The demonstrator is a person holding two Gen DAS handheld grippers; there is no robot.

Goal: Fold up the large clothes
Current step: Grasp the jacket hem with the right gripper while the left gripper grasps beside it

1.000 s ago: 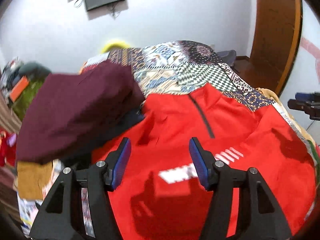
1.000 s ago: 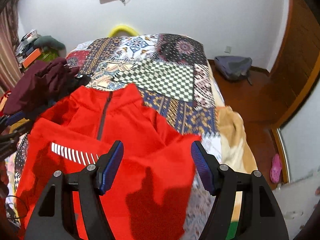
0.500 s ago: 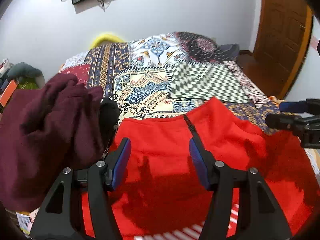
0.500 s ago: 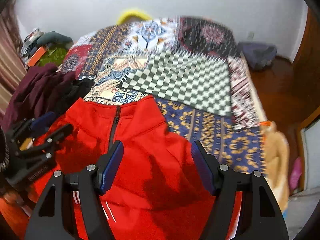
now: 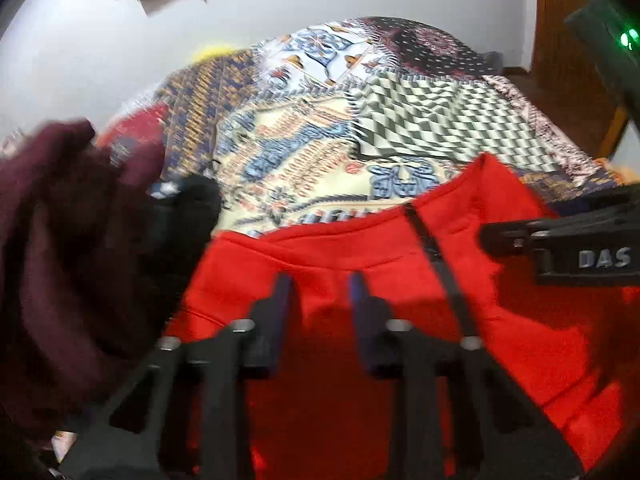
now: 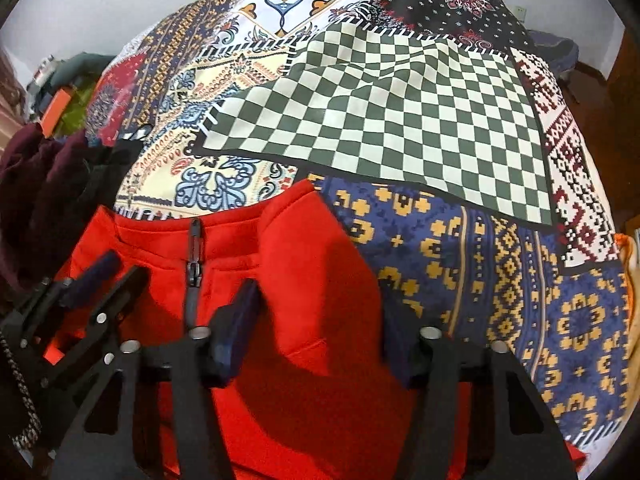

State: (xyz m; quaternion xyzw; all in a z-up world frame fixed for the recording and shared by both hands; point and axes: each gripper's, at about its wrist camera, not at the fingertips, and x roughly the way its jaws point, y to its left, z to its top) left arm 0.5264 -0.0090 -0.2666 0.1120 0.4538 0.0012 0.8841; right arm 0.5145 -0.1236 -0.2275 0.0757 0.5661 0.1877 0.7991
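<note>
Both pairs of jaws have just been closing, and red cloth lies between each pair. On the left gripper (image 5: 318, 286) the jaws stand narrow over the shoulder of the red pullover (image 5: 400, 360), just below its collar seam and beside the dark zipper (image 5: 434, 256); whether the pads already press the fabric I cannot tell, as this view is blurred. On the right gripper (image 6: 320, 312) the jaws are about half open, straddling the pullover's other shoulder, one blue pad on the red cloth near the zipper and the other at the garment's outer edge, with no pinch visible.

The red pullover lies front up on the bed (image 6: 500, 280), collar toward the bed's far end, over a patchwork bedspread with a green-and-white checked panel (image 6: 380, 120). A heap of maroon clothing (image 5: 60, 260) sits at the bed's left edge, touching the pullover's side. In the right wrist view the left gripper (image 6: 104, 276) shows at the pullover's left shoulder.
</note>
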